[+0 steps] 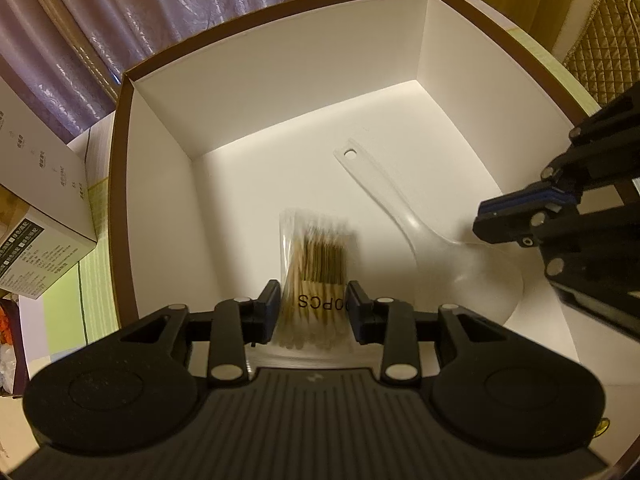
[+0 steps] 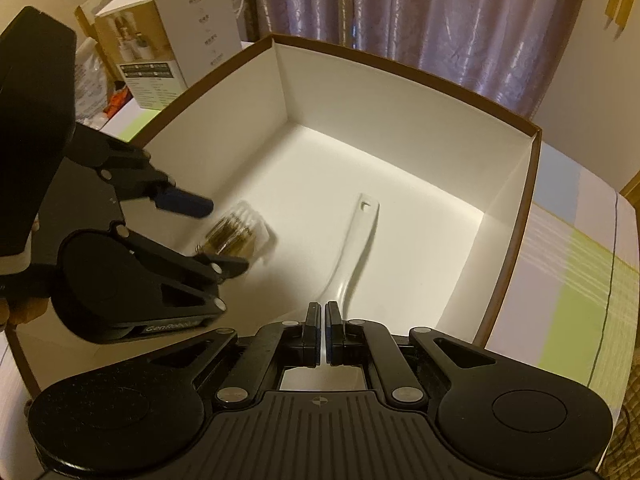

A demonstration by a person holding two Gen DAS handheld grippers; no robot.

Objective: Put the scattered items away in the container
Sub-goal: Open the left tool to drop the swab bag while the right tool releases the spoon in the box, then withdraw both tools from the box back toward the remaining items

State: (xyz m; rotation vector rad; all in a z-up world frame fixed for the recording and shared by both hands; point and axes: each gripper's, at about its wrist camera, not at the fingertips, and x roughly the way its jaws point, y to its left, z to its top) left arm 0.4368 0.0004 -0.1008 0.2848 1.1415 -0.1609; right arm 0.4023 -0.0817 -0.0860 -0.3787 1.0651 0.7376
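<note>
White box [image 1: 280,92] (brown-rimmed): cotton swab packet [image 1: 316,264], plastic rice paddle [image 1: 404,216] inside

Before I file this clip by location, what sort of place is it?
Probably a room in a home, perhaps a bedroom. Long mauve curtains hang behind a striped cloth-covered surface; a quilted cushion sits nearby, and household product cartons stand beside the open box.

Mauve curtains [image 2: 460,20] hang behind the far edge of the counter [image 2: 568,280], which is covered in pastel green, lilac and blue blocks. A printed white carton [image 2: 176,40] stands near its far left corner, and a quilted tan cushion [image 1: 600,52] lies to the far right.
</note>
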